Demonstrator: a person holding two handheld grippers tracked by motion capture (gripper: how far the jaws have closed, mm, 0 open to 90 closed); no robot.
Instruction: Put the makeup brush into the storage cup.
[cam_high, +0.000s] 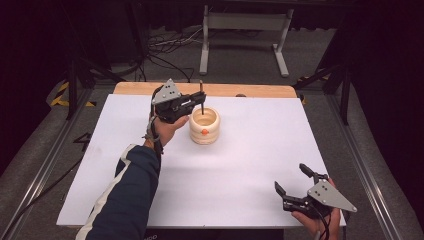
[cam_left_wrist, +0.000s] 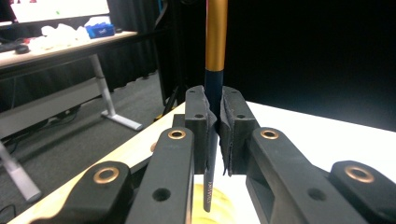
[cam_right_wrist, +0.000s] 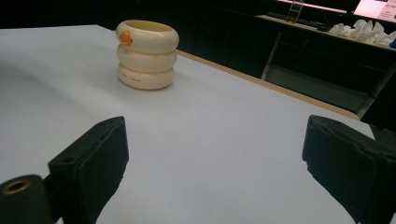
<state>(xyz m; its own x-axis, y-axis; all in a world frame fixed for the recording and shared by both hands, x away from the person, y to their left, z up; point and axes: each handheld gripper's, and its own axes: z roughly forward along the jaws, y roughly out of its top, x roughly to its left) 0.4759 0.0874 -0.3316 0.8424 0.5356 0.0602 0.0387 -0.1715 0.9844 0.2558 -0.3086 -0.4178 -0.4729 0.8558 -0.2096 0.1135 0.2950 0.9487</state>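
Note:
A cream ribbed cup (cam_high: 205, 125) with a small orange mark stands on the white table (cam_high: 225, 180), toward the back and left of middle. My left gripper (cam_high: 201, 103) hovers just above the cup's mouth, shut on a slim pen (cam_high: 201, 94) that stands upright. In the left gripper view the pen (cam_left_wrist: 215, 42) is gold above and dark blue where the pads (cam_left_wrist: 200, 116) clamp it, and its tip hangs over the cup's pale inside (cam_left_wrist: 226, 207). My right gripper (cam_high: 291, 178) is at the table's front right, open and holding nothing, facing the cup (cam_right_wrist: 147, 53) from far off.
A wooden strip (cam_high: 240, 90) borders the table's far edge. Behind it is dark floor with cables (cam_high: 170, 47) and a white desk frame (cam_high: 245, 30). Metal rails (cam_high: 45, 165) run along both sides of the table.

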